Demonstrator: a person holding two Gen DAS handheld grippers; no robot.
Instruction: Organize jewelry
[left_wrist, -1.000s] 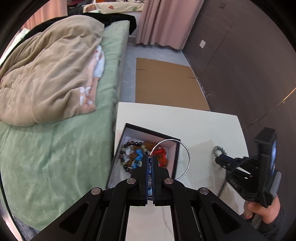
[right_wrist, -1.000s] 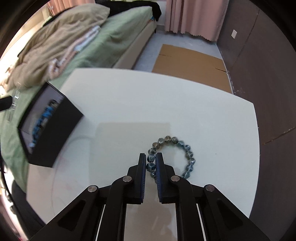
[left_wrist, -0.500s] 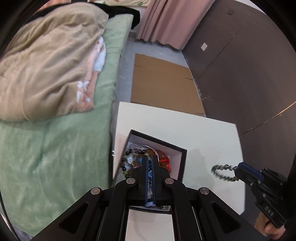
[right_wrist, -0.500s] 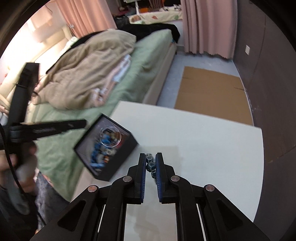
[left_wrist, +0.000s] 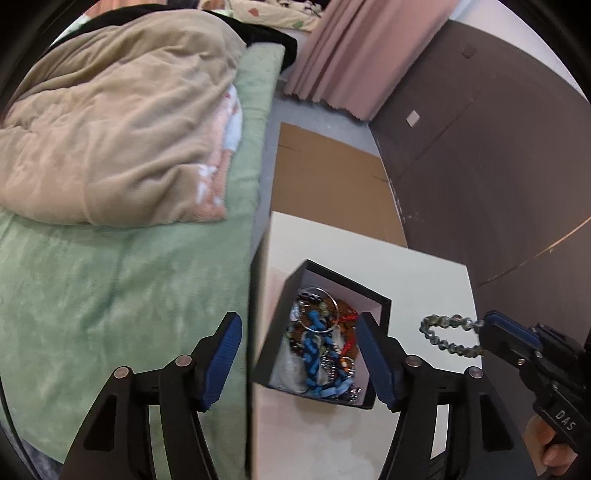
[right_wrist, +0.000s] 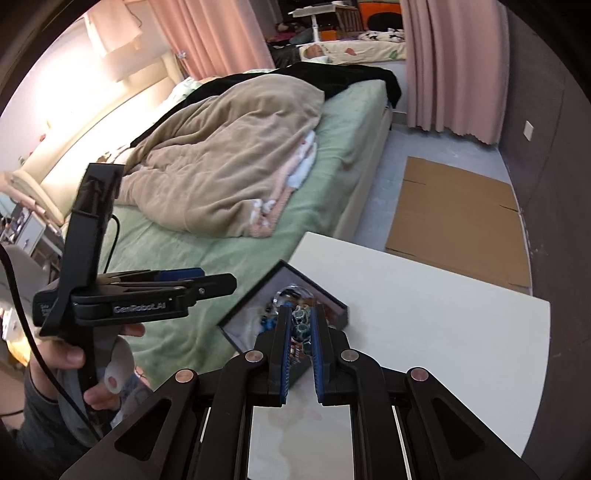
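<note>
White table (left_wrist: 417, 273) fills the lower centre of my left view beside a green bed (left_wrist: 110, 288), and the black box (left_wrist: 382, 301) on it holds a tangle of beads I can't sort out, with a silver ring (left_wrist: 320, 308) on top. My left gripper (left_wrist: 299, 356) is spread wide and empty, one finger either side of the box in the frame. My right gripper (right_wrist: 300, 326) pinches the grey bracelet (left_wrist: 443, 334), mostly hidden between its fingers in its own view, hanging over the table right of the box.
</note>
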